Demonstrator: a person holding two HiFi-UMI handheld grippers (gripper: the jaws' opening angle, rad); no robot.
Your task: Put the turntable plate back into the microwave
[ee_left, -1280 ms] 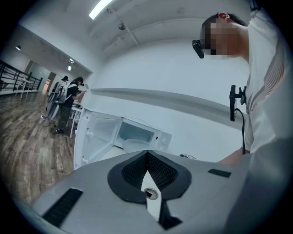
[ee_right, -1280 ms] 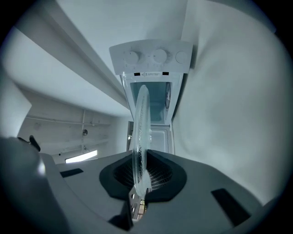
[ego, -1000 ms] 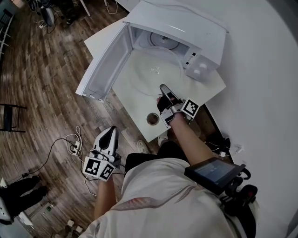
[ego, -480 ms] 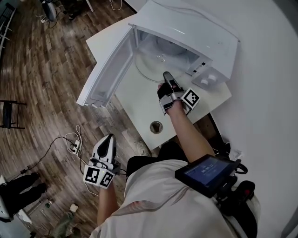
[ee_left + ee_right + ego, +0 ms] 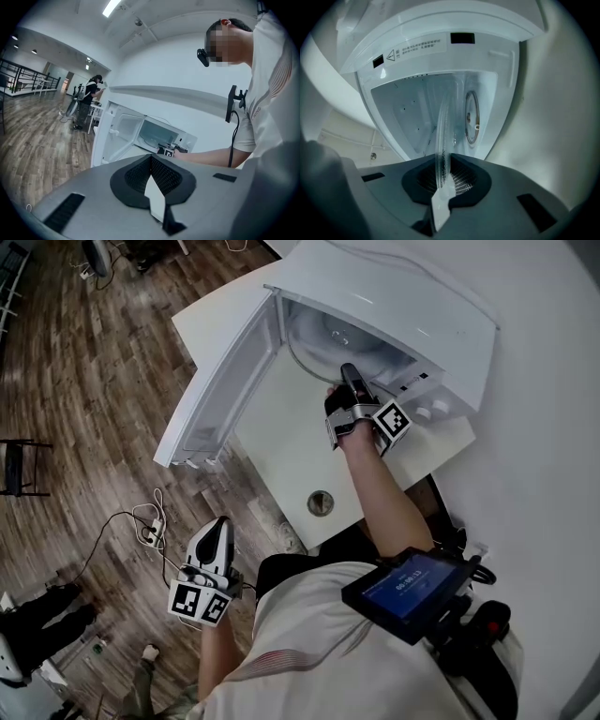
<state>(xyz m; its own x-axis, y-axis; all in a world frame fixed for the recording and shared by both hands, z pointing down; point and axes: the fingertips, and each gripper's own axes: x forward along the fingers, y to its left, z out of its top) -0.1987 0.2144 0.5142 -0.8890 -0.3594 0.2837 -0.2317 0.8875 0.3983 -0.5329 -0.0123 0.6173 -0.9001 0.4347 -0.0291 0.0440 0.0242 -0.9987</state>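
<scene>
The task is well along but not finished. The right gripper (image 5: 347, 377) is at the mouth of the microwave (image 5: 403, 296), which stands at the far edge of the tabletop (image 5: 281, 451) with its door (image 5: 220, 381) swung wide over the left edge. Its jaws are nearly together, pinching the rim of the glass turntable plate (image 5: 442, 140), most of which reaches into the cavity. The plate appears to sit clear of the ring (image 5: 472, 117) on the cavity floor, so it is judged not yet seated; lowering, centring and letting go remain. The left gripper (image 5: 219, 526) hangs off the tabletop's near edge, jaws closed on nothing.
</scene>
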